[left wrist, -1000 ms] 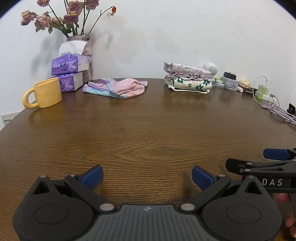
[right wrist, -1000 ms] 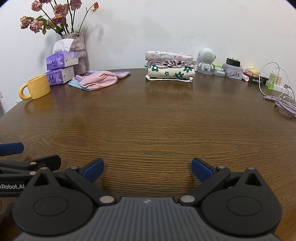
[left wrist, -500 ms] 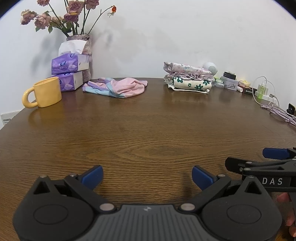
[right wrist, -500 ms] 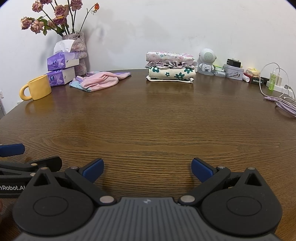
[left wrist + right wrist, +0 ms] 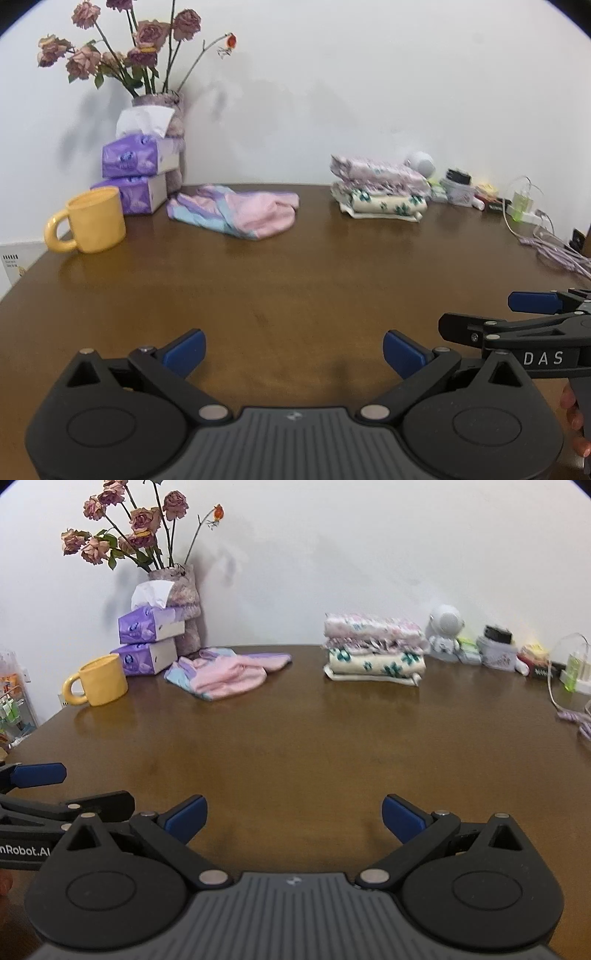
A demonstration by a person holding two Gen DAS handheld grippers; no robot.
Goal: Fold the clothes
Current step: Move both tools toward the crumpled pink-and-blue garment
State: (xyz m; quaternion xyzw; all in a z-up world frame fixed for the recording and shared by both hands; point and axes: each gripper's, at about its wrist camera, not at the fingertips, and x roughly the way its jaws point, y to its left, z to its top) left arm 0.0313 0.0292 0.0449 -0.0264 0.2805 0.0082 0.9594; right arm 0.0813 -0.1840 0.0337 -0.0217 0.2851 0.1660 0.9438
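Both my left gripper (image 5: 291,350) and right gripper (image 5: 293,818), fingers wide and empty, have lifted toward the crumpled pink garment (image 5: 225,674), next to fold.

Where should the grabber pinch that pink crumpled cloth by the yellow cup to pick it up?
Probably the pink cloth is best pinched at its near edge, on the raised rounded fold facing the grippers, coming in low over the bare table. That side is open, while the tissue boxes and vase crowd its back. The left gripper is open and nearer that side.
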